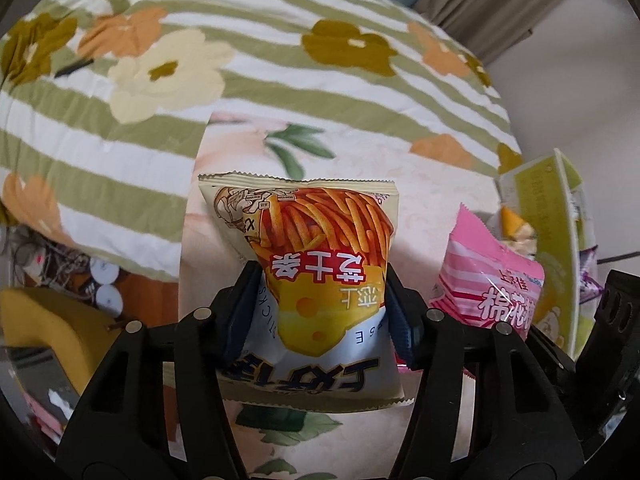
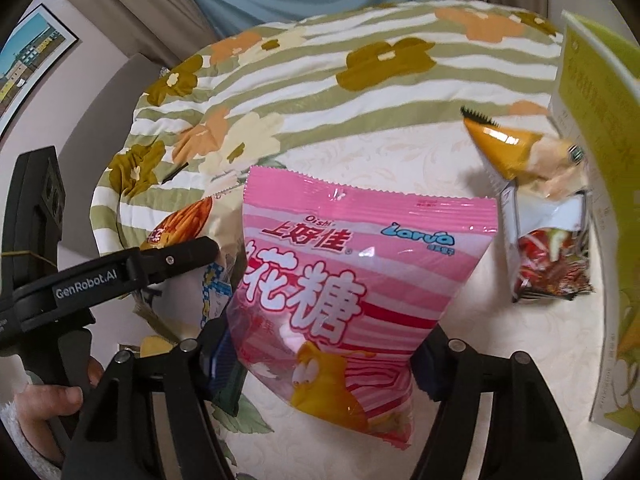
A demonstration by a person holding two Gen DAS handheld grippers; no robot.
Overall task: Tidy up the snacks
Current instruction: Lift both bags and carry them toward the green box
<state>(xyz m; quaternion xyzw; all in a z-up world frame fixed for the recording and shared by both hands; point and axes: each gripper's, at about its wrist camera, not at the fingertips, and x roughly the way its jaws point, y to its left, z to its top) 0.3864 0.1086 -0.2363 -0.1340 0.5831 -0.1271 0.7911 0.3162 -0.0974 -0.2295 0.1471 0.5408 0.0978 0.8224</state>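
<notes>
A cheese-stick bag (image 1: 320, 264) is pinched by the left gripper (image 1: 320, 312); a pink "Oishi" / "Larva" marshmallow bag (image 2: 352, 292) is clamped in the right gripper (image 2: 328, 360). "GenRobot.AI" is printed on the tool.

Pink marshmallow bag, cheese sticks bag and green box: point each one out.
pink marshmallow bag (image 2: 360, 272), right wrist view, on the printed front panel.
cheese sticks bag (image 1: 320, 248), left wrist view, on the picture of the sticks.
green box (image 2: 596, 92), right wrist view, on its raised flap.
</notes>
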